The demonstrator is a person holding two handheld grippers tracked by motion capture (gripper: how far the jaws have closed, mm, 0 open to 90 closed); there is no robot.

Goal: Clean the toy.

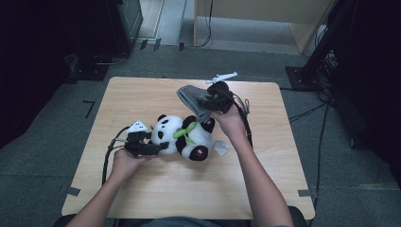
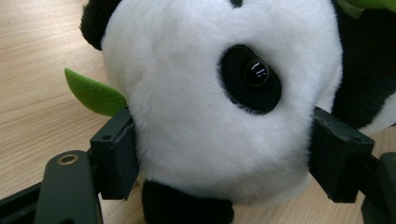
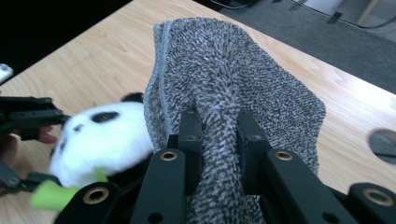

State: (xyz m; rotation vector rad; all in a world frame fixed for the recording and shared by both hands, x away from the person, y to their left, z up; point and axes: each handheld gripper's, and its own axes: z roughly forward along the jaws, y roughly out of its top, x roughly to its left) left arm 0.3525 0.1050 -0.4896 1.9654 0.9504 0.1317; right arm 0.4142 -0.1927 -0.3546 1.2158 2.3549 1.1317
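On table (image 1: 142, 194) | left gripper (image 2: 224, 154) clamps panda (image 2: 210, 93) head | right gripper (image 3: 219, 135) pinches grey cloth (image 3: 224, 70) above panda

Lighting even and overhead, worktop (image 1: 156, 189) bright, surroundings dark; panda (image 3: 102, 140) motion-blurred in right gripper view.

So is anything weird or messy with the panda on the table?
Nothing is spilled or broken. The panda lies on its side on the table instead of sitting up, with its head squeezed in the left claw. The right claw pinches a bunched grey cloth above it.
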